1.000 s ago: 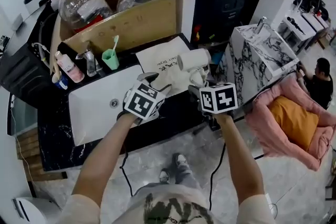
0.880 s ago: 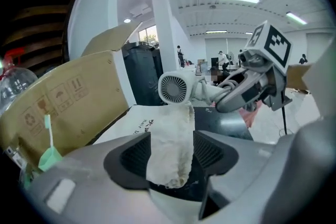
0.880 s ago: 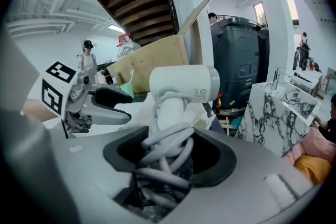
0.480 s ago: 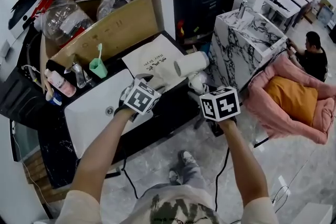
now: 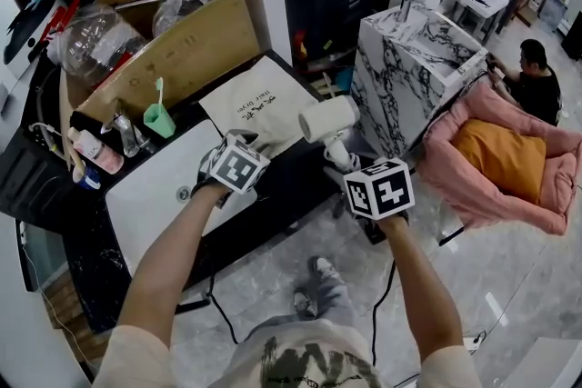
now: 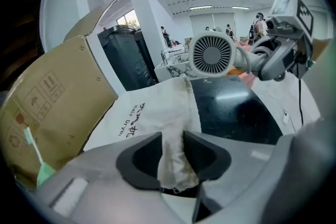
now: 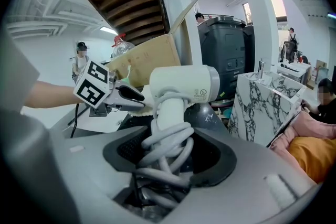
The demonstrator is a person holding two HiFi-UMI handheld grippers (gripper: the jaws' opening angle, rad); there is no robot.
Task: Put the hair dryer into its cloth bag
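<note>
Evidently, the flat cream cloth bag (image 6: 152, 107) on the black countertop (image 6: 236, 113) has just been pinched at its hem by the closing left gripper (image 6: 176, 157), to be opened, while the white cord-wrapped hair dryer (image 7: 184, 84) is held clamped alongside in the right gripper (image 7: 163, 160).

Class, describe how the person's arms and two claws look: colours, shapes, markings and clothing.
The left claw and right claw are alike: light grey moulded bodies, dark ribbed pads, and a white cube with black square markers. A black cable hangs from the right one. The person wears a pale short-sleeved top with a dark print.
</note>
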